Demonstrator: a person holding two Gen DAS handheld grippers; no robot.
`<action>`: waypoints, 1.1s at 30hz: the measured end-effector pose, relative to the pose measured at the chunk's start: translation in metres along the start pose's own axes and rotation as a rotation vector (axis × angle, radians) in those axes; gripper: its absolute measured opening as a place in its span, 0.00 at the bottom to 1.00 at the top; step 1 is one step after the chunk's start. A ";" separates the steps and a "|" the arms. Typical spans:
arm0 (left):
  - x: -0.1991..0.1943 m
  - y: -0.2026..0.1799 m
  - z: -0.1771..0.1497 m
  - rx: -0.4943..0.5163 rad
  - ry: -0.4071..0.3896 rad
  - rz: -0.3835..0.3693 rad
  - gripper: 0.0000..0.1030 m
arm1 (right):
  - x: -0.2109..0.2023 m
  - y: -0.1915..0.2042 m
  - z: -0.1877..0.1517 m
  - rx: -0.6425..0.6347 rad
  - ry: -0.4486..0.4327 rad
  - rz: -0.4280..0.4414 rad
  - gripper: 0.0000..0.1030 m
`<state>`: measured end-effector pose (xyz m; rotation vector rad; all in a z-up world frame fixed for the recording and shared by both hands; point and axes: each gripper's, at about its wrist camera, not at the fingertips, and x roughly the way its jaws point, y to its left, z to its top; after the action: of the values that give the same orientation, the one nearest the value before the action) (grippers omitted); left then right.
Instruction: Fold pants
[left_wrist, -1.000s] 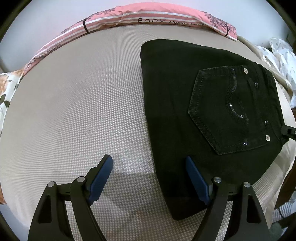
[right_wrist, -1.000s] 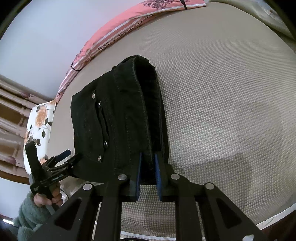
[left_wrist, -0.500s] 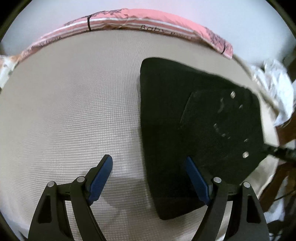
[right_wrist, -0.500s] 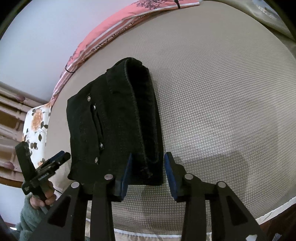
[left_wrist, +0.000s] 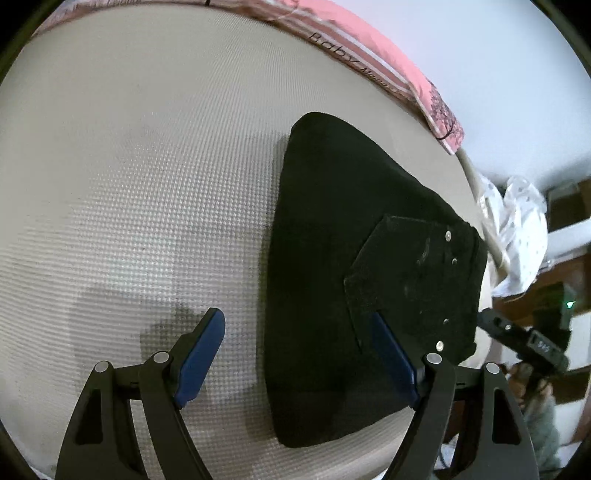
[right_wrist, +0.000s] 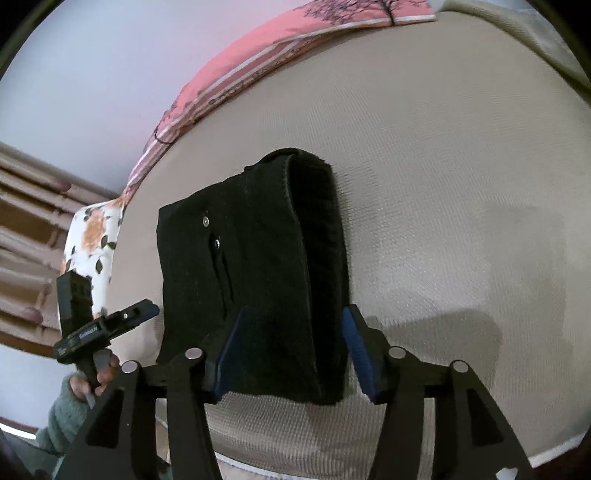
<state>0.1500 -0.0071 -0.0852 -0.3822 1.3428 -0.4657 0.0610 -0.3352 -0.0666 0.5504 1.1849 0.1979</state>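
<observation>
The black pants (left_wrist: 332, 266) lie folded into a compact stack on the beige mattress (left_wrist: 129, 184), back pocket with metal studs facing up. My left gripper (left_wrist: 295, 354) is open and empty, held above the stack's near edge. In the right wrist view the folded pants (right_wrist: 258, 266) show the thick folded edge on the right. My right gripper (right_wrist: 291, 354) is open, its blue pads on either side of the stack's near end without holding it. The left gripper also shows in the right wrist view (right_wrist: 140, 314), off the mattress edge.
A pink striped pillow (left_wrist: 369, 51) lies along the far edge by the wall. A floral pillow (right_wrist: 92, 236) sits at the left end. White spotted cloth (left_wrist: 517, 221) hangs off the mattress's right side. Open mattress lies left of the pants.
My right gripper has opened and let go of the folded pants edge, backing off slightly. My left gripper has swung its view right and drawn back; the pants lie still.
</observation>
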 end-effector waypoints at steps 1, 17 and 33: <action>0.001 0.000 0.001 -0.008 0.004 -0.001 0.79 | 0.003 -0.001 0.001 -0.001 0.005 0.003 0.51; 0.019 0.008 0.023 -0.048 0.072 -0.166 0.78 | 0.039 -0.038 0.022 0.057 0.070 0.165 0.58; 0.028 -0.007 0.028 0.109 0.130 -0.269 0.78 | 0.049 -0.055 0.034 0.028 0.172 0.324 0.47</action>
<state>0.1815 -0.0279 -0.0999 -0.4503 1.3906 -0.7955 0.1028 -0.3716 -0.1260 0.7608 1.2615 0.5147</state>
